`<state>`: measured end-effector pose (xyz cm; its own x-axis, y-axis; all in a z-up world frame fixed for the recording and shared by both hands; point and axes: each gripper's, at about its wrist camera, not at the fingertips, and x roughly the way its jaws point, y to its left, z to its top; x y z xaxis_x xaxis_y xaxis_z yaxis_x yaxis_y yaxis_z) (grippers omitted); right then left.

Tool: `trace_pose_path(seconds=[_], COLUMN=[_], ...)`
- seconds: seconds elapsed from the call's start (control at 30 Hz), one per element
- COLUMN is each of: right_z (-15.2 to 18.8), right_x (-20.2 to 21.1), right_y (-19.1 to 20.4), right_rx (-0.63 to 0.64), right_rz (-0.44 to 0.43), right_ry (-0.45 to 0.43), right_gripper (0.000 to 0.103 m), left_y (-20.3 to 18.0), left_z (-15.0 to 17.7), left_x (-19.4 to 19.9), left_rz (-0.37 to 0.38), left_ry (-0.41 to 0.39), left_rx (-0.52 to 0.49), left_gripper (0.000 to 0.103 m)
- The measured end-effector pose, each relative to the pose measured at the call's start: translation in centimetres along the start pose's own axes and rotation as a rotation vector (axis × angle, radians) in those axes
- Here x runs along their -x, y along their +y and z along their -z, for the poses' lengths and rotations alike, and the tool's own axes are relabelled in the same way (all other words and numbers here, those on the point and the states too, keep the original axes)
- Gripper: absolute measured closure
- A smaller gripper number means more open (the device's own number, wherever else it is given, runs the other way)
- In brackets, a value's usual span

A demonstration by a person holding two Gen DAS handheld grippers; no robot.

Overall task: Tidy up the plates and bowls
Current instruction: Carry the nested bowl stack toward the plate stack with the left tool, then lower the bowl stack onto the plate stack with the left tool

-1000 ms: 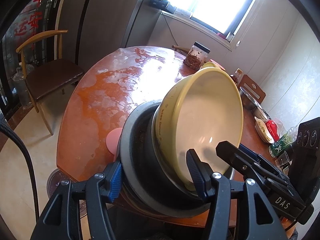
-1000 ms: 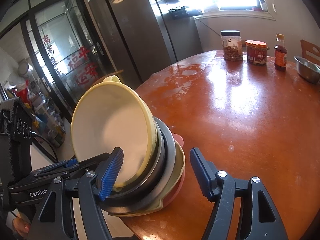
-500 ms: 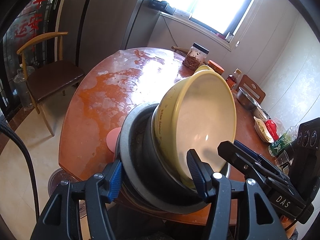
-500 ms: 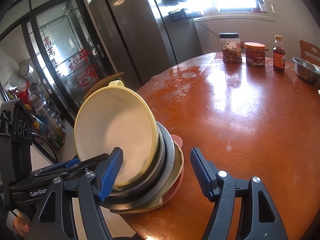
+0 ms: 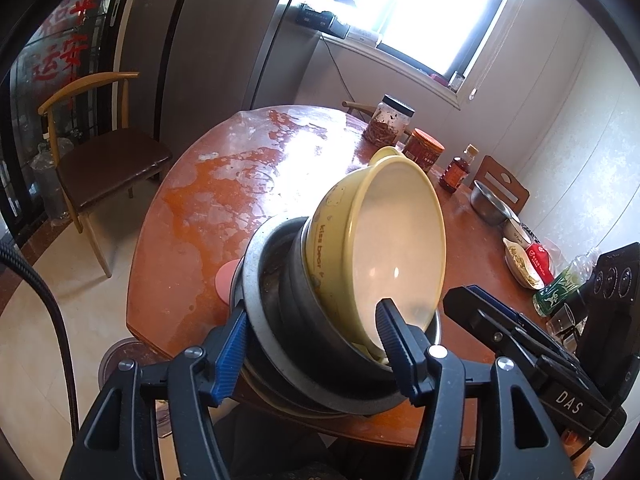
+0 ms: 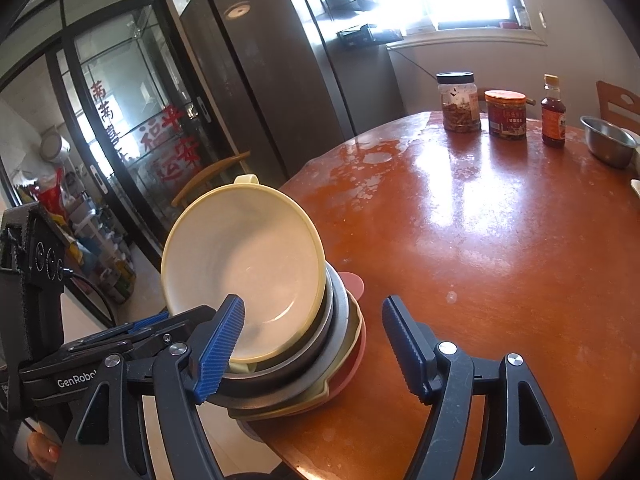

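Left wrist view looks down the left gripper (image 5: 312, 320) at a stack of bowls (image 5: 288, 312) tipped steeply up at the near edge of the round wooden desk (image 5: 208, 220). A yellow bowl (image 5: 384, 240) is nested on top with its pale inside facing the camera, grey metal bowls sit behind it, and a sliver of a pink plate (image 5: 225, 278) shows at the back. The left fingers are clamped on this stack, one blue pad against the outer metal rim and the other inside the yellow bowl's lip; they have just eased a little wider, with the stack between them. Only this view shows the lettering on the yellow bowl's side, a brown-seated chair (image 5: 100, 160) beside the desk, and the snack packets (image 5: 532, 264) and green bottle (image 5: 556, 296) at the desk's far right. Right wrist view sees the same stack from the other side. The right gripper (image 6: 313, 308) has its fingers apart and gripping nothing: one pad hangs in front of the yellow bowl's hollow, the other stands over bare wood just beside the pink plate (a clear gap shows there). This view alone shows the stack's layers edge-on, a dark refrigerator (image 6: 280, 60), and a glass door (image 6: 160, 140) with red characters. Both views share a black-lidded jar (image 6: 458, 102), an orange-lidded jar (image 6: 505, 114), a brown sauce bottle (image 6: 553, 114) and a steel bowl (image 6: 608, 140) at the desk's far side, well apart from the stack.
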<state>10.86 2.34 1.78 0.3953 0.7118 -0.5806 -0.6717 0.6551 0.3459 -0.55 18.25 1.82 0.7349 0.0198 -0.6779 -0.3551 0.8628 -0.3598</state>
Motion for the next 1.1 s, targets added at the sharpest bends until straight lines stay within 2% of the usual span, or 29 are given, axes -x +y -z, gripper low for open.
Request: trace_pose_path(seconds=[0.5, 0.77, 1.1], right_z=[0.4, 0.3, 1.1], right_x=[1.3, 2.1, 2.8], right_y=[-0.1, -0.3, -1.4], right_rx=[-0.002, -0.008, -0.029], right_rz=[-0.002, -0.003, 0.004], right_ry=[-0.014, -0.029, -0.017], right_gripper=[0.030, 0.030, 0.030], left_y=[0.1, 1.1, 5.2], left_z=[0.4, 0.7, 1.0], left_x=[0.6, 2.8, 4.2], left_rz=[-0.042, -0.041, -0.153], left_ry=[-0.001, -0.037, -0.031], left_rx=[0.009, 0.016, 0.088], left_gripper=[0.038, 0.037, 0.037])
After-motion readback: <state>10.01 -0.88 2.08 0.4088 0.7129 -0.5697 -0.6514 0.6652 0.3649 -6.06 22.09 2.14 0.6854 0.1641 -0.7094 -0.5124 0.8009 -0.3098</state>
